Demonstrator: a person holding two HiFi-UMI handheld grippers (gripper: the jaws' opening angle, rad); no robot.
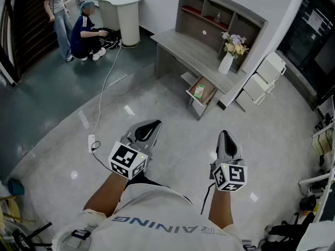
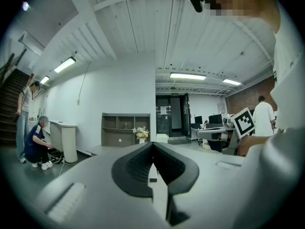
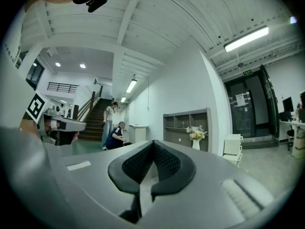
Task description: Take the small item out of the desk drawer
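Left hand-held gripper [image 1: 149,124], right hand-held gripper [image 1: 226,136]: closed; one drawer [image 1: 208,95], perhaps one item [image 1: 199,91].

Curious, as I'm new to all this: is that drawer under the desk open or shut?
Open. The drawer juts out from the desk, a small green item showing inside.

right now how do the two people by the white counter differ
The standing person is upright; the crouching person is down near the floor. The standing person wears a light top, the crouching person a dark one. Both are close to the white counter, far from the desk.
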